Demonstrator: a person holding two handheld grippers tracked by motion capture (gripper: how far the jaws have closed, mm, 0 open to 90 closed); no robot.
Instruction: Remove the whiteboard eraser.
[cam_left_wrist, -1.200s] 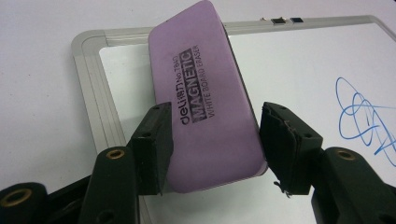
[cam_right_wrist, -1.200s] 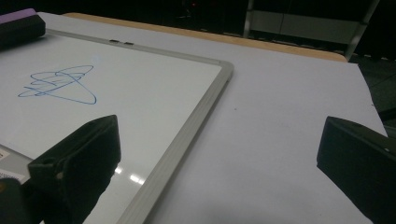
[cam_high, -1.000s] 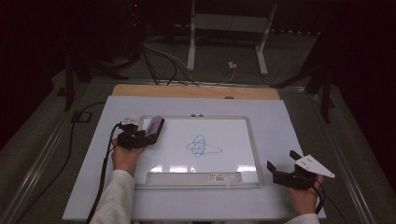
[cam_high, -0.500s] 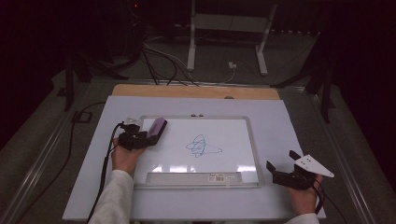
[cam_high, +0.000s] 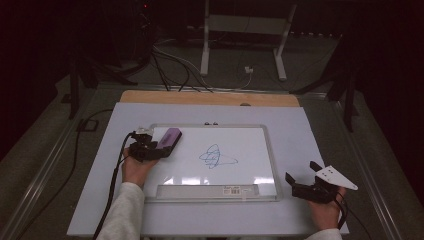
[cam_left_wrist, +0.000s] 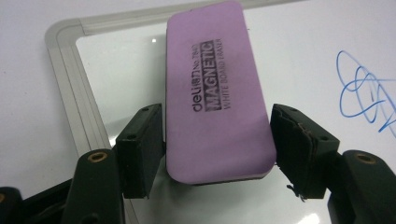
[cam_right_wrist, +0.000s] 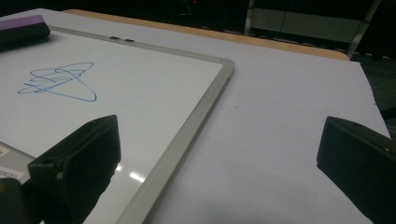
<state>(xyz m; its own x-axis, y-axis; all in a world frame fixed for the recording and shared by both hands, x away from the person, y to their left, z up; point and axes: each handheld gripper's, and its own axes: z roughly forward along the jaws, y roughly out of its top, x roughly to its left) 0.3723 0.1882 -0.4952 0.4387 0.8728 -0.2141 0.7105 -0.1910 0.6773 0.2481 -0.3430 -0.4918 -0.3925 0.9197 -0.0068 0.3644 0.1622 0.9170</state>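
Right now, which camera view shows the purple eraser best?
The left gripper view: the eraser is close, its printed label readable, between the left gripper jaws. The high view shows it small; the right gripper view shows one end.

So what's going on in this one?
A person works at a table with a gripper in each hand. The left gripper has its jaws around a purple whiteboard eraser, which sits near the far left corner of the whiteboard. A blue scribble in the middle of the board is unerased. The right gripper rests open off the board's right edge, holding nothing.
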